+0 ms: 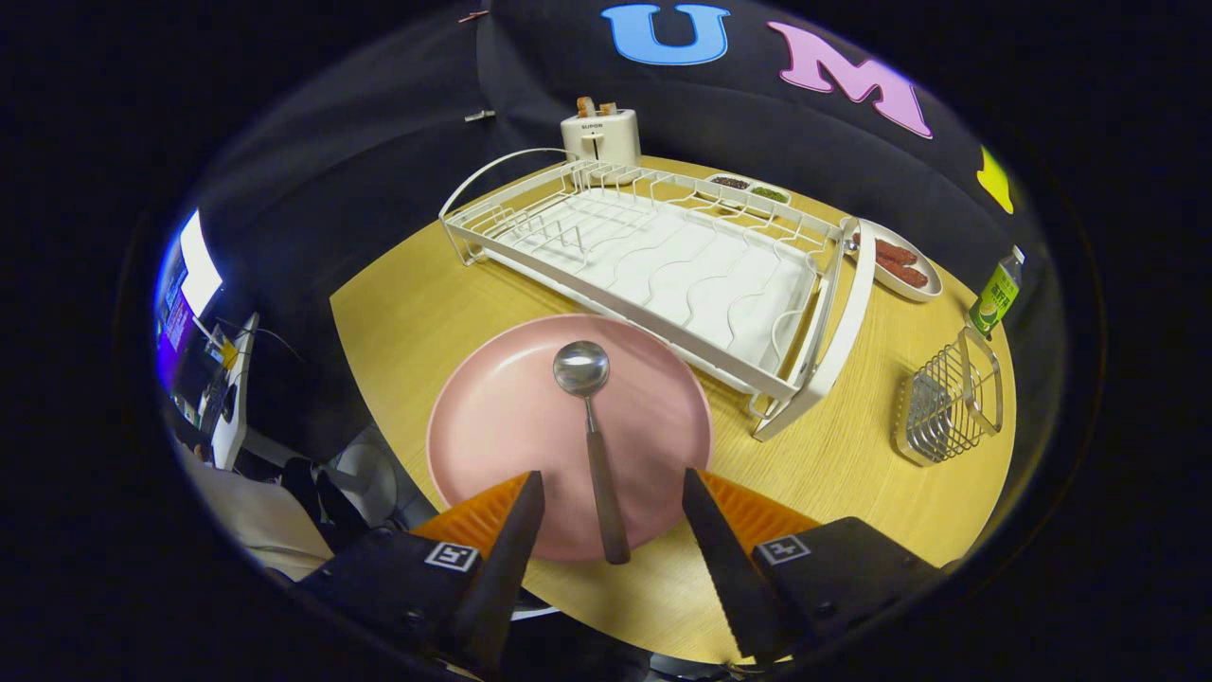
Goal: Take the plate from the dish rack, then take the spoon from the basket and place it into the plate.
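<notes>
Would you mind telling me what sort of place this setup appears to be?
Probably a mock kitchen table in a recording booth: a white dish rack, a toaster and a pink plate holding a spoon on a wooden table, the open gripper just before them.

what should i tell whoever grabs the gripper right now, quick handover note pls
Gripper: fingers open, holding nothing, spread to either side of the spoon's handle without touching it.

Plate: pink, out of the dish rack, flat on the wooden table just ahead of the fingers.

Spoon: lying in the plate, bowl near the middle, handle end sticking out over the near rim between the fingers.

Dish rack: beyond the plate, no dishes in it. Wire basket: to the right of the rack, no spoon in it.

Done: plate taken out, spoon placed in it. Left: nothing that I can see except backing the gripper away.
</notes>
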